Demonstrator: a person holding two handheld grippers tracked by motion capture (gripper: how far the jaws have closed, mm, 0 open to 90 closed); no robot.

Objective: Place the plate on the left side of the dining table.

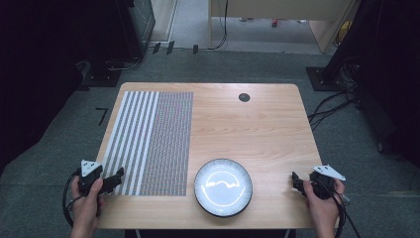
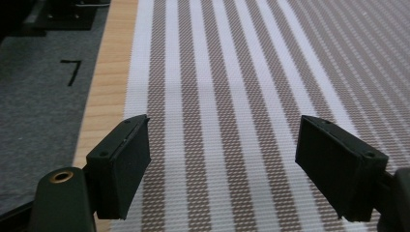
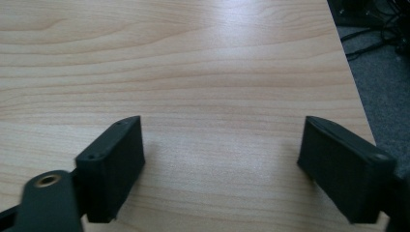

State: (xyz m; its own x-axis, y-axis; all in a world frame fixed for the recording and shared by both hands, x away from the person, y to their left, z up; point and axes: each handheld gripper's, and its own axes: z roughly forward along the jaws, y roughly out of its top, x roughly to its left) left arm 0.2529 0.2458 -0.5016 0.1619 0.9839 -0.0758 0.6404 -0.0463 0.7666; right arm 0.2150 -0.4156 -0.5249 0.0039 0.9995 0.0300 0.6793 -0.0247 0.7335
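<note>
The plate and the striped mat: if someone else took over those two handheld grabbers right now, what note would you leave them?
Left gripper: open, empty, over the near left corner of the striped mat.
Right gripper: open, empty, over bare wood at the table's near right edge.
Plate: empty, on the wood just right of the mat, at the near edge, between the two grippers.
Done: nothing is gripped yet.
Left: probably moving the plate onto the mat, though that is a guess.

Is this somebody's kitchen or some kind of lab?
Probably a lab or test room, not a kitchen. A bare wooden table stands on grey carpet, cables trail across the floor, and dark equipment stands ring the table, which holds a striped placemat and a plate.
</note>
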